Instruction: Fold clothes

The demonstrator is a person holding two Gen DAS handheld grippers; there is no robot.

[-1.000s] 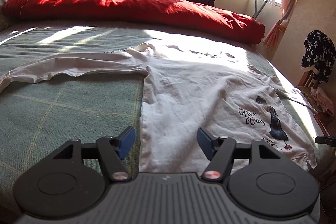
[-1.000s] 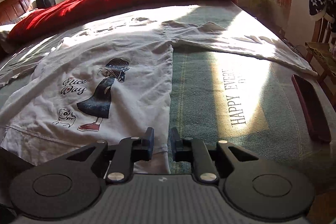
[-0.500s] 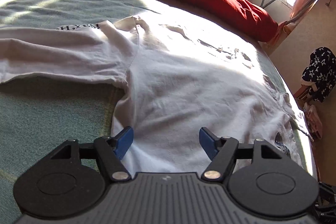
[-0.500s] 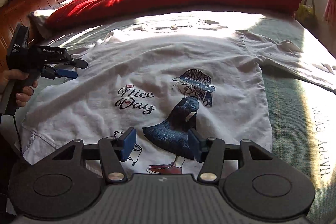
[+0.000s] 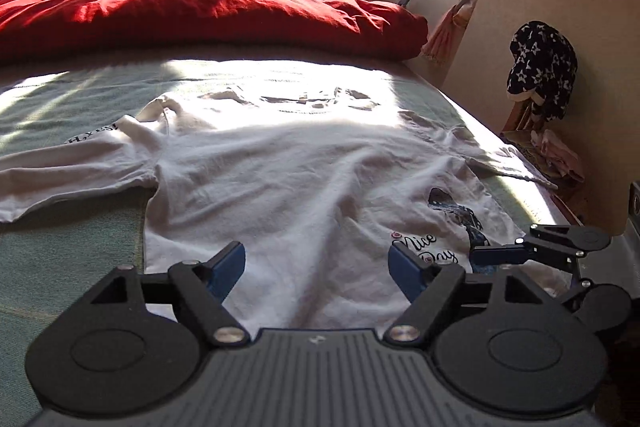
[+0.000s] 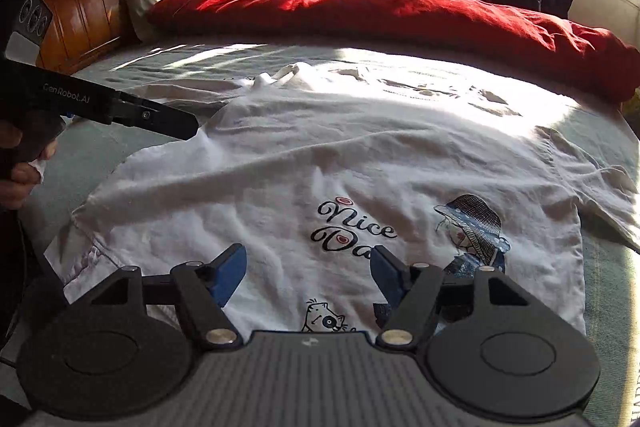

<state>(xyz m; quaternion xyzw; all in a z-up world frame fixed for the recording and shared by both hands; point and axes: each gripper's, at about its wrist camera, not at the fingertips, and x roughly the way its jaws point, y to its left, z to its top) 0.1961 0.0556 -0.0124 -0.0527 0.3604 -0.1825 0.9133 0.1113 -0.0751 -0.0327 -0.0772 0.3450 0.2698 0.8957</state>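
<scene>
1. Nearest the lens in the left wrist view, the left tool (image 5: 318, 267) is seen with its blue pads spread and widening; the shirt's hem lies below and between them, but nothing is pinched.
2. Just beside it, toward the shirt's printed side, the right tool (image 6: 306, 273) is likewise spread and opening over the hem, unpressed on the cloth.
3. Under both tools the white T-shirt (image 6: 360, 163) is laid flat, print up, on the bed (image 5: 60, 255), sleeves out to either side.
4. It is judged light, thin and limp: it will sag, wrinkle and slide on the cover, so the doubled hem corners or the shoulder seams are the likely places to be pinched, not the loose middle.
5. On the shirt's front "Nice Day" (image 6: 352, 227) can be read beside a printed girl in a hat and a small cat.
6. "GenRobot.AI" is printed on the left tool's arm in the right wrist view.
7. Beyond the shirt's collar, dark lettering on the bed cover is partly hidden and unreadable.
8. Farthest from the shirt, a red quilt (image 5: 200, 15) is bunched along the bed.
</scene>
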